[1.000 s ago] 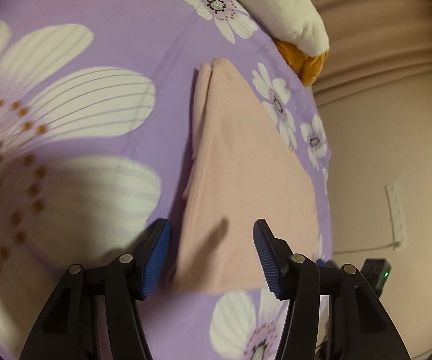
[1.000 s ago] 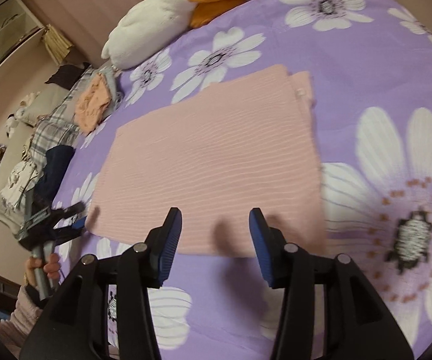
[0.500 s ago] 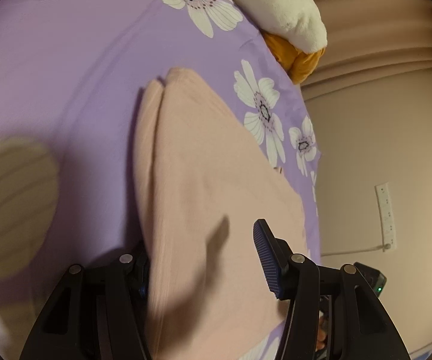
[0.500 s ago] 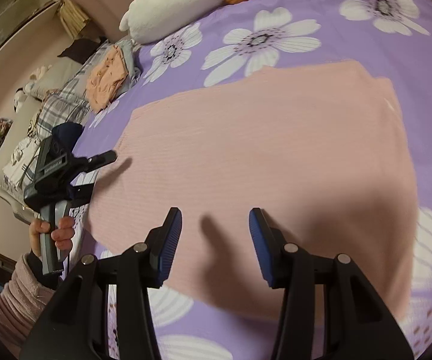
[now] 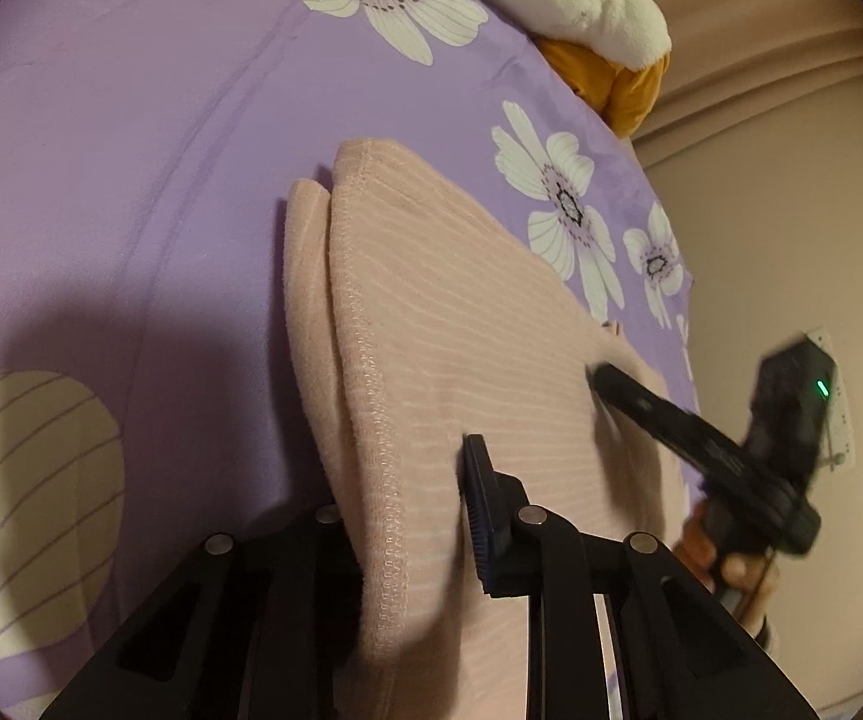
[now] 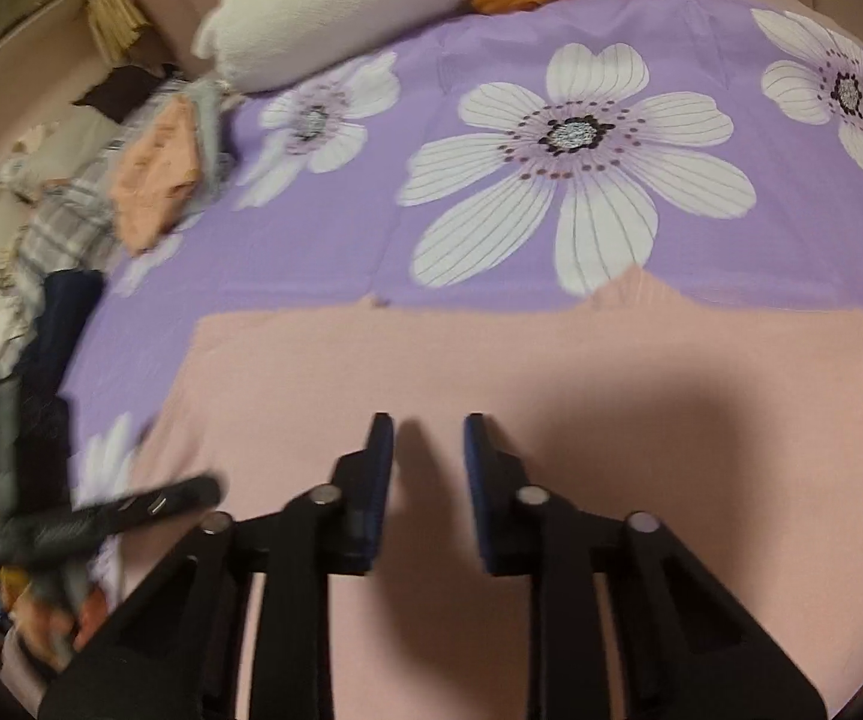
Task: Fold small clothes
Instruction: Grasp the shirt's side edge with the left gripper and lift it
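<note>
Purple flowered bedspread (image 6: pixel 311 252) is the work surface, and the pink garment (image 6: pixel 551 372) lies flat across its near part, already folded at least once: the left wrist view shows two stacked layers at the stitched hem. Looks like both grippers sit at the near edge so that edge can be carried over for the next fold. Left gripper (image 5: pixel 413 510) has the hem fed between its fingers, cloth draped over the left one and hiding it; whether it is actually clamped, I can't tell. Right gripper (image 6: pixel 428 468) hovers over the cloth with fingers apart, nothing between them, though contact below is hidden. Only the right wrist view shows the full spread of the garment, the clothes pile (image 6: pixel 131 192) at the bed's far-left edge and the white pillow (image 6: pixel 335 6). Only the left view shows the hem layering and the right gripper (image 5: pixel 701 438) reaching in from the side.
</note>
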### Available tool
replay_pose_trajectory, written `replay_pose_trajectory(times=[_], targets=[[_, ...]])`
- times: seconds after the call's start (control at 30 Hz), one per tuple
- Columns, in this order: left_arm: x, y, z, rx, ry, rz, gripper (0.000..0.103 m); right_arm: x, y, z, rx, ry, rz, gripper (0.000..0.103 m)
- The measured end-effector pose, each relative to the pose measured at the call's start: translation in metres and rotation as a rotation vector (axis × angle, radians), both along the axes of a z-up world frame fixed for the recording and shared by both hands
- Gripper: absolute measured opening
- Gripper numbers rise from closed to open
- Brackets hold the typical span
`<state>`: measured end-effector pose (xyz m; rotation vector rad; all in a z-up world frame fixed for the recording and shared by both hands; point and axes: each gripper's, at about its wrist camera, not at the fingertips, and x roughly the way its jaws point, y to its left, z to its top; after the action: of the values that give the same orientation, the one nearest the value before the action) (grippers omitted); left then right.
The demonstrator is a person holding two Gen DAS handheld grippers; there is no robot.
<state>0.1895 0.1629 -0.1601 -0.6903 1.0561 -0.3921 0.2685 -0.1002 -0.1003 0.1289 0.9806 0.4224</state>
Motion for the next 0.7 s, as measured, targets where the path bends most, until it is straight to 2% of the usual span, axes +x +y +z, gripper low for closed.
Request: replay_pose_trajectory(times=[0.07, 0.27, 0.33, 0.53, 0.7], targets=[[0.001, 0.001, -0.001, -0.006, 0.005, 0.002, 0.023, 0.01, 0.004, -0.009, -0.023, 0.028, -0.014, 0.011], [0.001, 0.001, -0.001, -0.018, 0.015, 0.017, 0.023, 0.008, 0.001, -0.006, -0.025, 0.051, -0.005, 0.011], [0.001, 0.001, 0.0, -0.01, 0.014, 0.016, 0.023, -0.006, 0.001, 0.001, -0.024, 0.033, 0.018, 0.015], [0.002, -0.001, 0.002, 0.003, 0.019, 0.019, 0.023, -0.045, 0.003, -0.008, -0.054, 0.026, 0.067, 0.015], [0.002, -0.004, 0.003, 0.023, 0.019, 0.023, 0.023, -0.072, 0.001, -0.002, -0.062, 0.034, 0.079, 0.016]])
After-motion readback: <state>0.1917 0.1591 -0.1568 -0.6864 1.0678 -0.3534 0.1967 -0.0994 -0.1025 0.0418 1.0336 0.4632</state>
